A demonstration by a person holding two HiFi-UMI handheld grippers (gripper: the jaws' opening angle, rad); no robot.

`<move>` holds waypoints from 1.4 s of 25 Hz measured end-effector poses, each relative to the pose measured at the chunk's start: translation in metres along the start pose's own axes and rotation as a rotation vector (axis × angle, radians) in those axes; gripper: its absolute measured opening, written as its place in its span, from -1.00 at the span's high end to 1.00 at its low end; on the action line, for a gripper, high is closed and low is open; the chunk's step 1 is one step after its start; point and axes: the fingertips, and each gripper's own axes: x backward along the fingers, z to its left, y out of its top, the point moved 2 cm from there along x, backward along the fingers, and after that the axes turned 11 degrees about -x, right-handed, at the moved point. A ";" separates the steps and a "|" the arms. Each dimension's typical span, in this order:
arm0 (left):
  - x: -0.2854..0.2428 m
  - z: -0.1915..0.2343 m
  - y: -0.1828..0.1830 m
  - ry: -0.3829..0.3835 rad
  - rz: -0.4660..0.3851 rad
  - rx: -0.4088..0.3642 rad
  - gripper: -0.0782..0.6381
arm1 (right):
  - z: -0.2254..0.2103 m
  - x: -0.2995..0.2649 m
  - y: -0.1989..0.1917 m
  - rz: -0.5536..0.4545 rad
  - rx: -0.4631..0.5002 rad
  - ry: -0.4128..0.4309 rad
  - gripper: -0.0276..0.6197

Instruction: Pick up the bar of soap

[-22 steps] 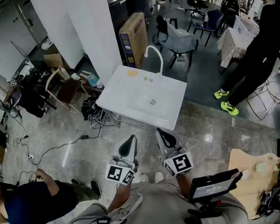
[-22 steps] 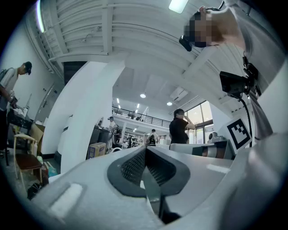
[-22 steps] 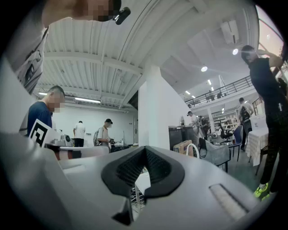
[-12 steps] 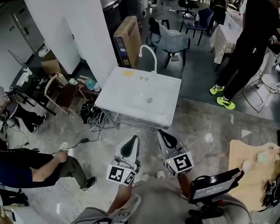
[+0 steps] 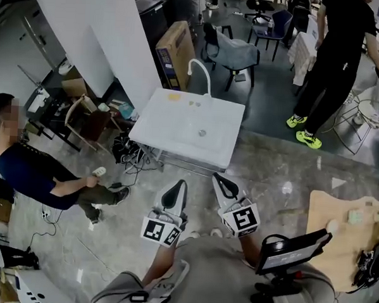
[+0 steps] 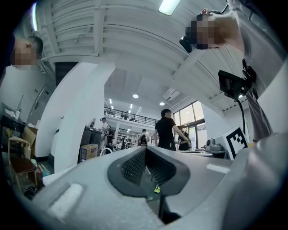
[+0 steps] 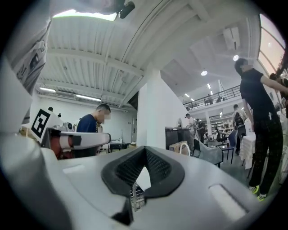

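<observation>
Black-padded left claw (image 5: pixel 181 185) was clenched, tips touching, nothing gripped. Its own view showed the ribbed pads (image 6: pixel 134 166) meeting at a point. Right claw (image 5: pixel 218 179) sat just beside it, same state: tips together, empty, only a small triangular gap lower down between the pads (image 7: pixel 128 168). Both were held roughly level, aimed at the white sink (image 5: pixel 171 137). Marker cubes rode behind each claw: left cube (image 5: pixel 162 232), right cube (image 5: pixel 240 219).

Sink stood ahead of both claws, apart from them, grey floor between. Bar of soap (image 5: pixel 174 97), yellowish, lay on the sink's far rim toward the far-left corner, well apart from either claw, untouched. White faucet (image 5: pixel 200 72) rose just right of the soap. Drain (image 5: pixel 202 133) sat mid-basin, nearer the claws than the soap.

Beyond the sink: cardboard box (image 5: pixel 177 49) and a chair (image 5: pixel 236 52). Far left of the left claw, a person in a dark shirt (image 5: pixel 33 171) was down low. Far right, past the right claw, a person in black (image 5: pixel 337 54) stood. Pale wooden board (image 5: pixel 337 234) lay off to the right.
</observation>
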 end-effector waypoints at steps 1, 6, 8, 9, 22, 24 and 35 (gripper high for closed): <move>-0.002 -0.004 -0.002 0.009 0.004 -0.003 0.80 | -0.004 0.002 0.000 -0.004 0.006 0.005 0.91; -0.005 -0.022 -0.010 0.022 0.026 0.008 0.80 | -0.026 0.008 -0.009 -0.001 -0.042 -0.006 0.91; -0.003 -0.021 -0.008 0.028 0.032 0.009 0.80 | -0.027 0.006 -0.007 0.006 -0.047 -0.005 0.91; -0.003 -0.018 -0.008 0.035 0.034 0.011 0.80 | -0.026 0.004 -0.006 0.008 -0.043 -0.001 0.91; -0.044 0.030 -0.017 0.005 0.006 0.045 0.81 | -0.043 -0.042 0.007 -0.001 0.006 -0.040 0.91; -0.049 0.047 -0.019 0.003 0.001 0.050 0.81 | -0.042 -0.060 0.007 0.002 0.006 -0.044 0.91; -0.066 0.155 -0.042 -0.016 0.005 0.076 0.81 | -0.023 -0.168 -0.001 0.019 0.019 -0.053 0.91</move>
